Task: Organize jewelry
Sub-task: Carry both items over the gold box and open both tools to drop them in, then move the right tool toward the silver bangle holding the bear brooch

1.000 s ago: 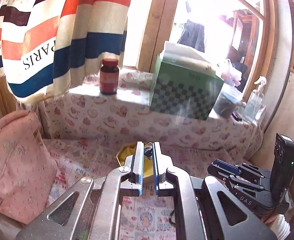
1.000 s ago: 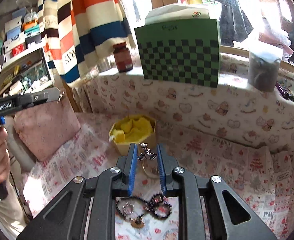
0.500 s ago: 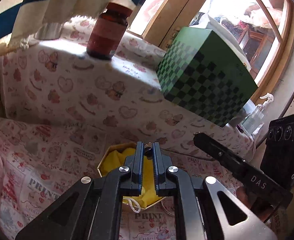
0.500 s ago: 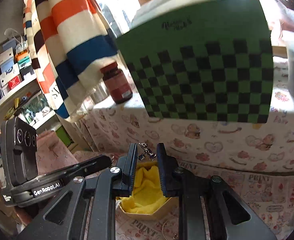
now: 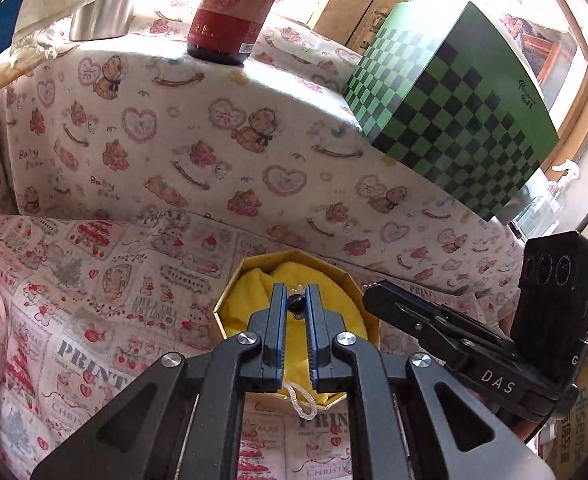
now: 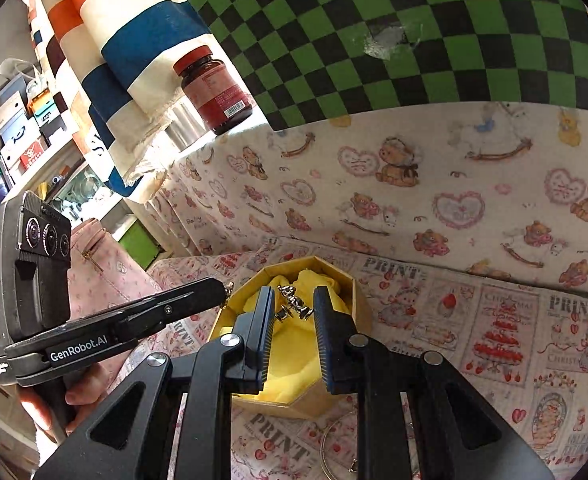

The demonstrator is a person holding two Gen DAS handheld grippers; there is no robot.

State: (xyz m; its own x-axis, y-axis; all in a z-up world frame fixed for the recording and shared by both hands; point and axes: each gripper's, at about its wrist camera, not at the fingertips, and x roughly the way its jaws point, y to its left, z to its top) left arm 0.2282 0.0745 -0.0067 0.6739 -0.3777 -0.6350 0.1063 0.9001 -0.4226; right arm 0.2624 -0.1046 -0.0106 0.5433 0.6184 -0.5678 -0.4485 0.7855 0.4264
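Note:
A gold octagonal box [image 5: 230, 292] lined with yellow cloth [image 5: 335, 300] sits on the printed cloth; it also shows in the right wrist view [image 6: 359, 300]. My left gripper [image 5: 296, 292] is shut on a small dark bead piece [image 5: 296, 301], right over the box. My right gripper [image 6: 294, 294] is over the same box, jaws slightly parted, with a small silver jewelry piece [image 6: 292, 304] between the pads. The left gripper's tip [image 6: 214, 294] reaches the box rim from the left. A thin ring [image 6: 335, 448] lies in front of the box.
A cloth-covered ledge behind the box carries a red-brown pill bottle [image 5: 234, 8], a steel cup [image 5: 102, 16] and a green checkered box [image 5: 457, 108]. A pink bag [image 6: 106, 256] lies to the left. A striped towel [image 6: 134, 40] hangs above.
Both grippers have moved forward and down to just above the yellow-lined box, each still carrying its piece. The right jaws have parted a little wider.

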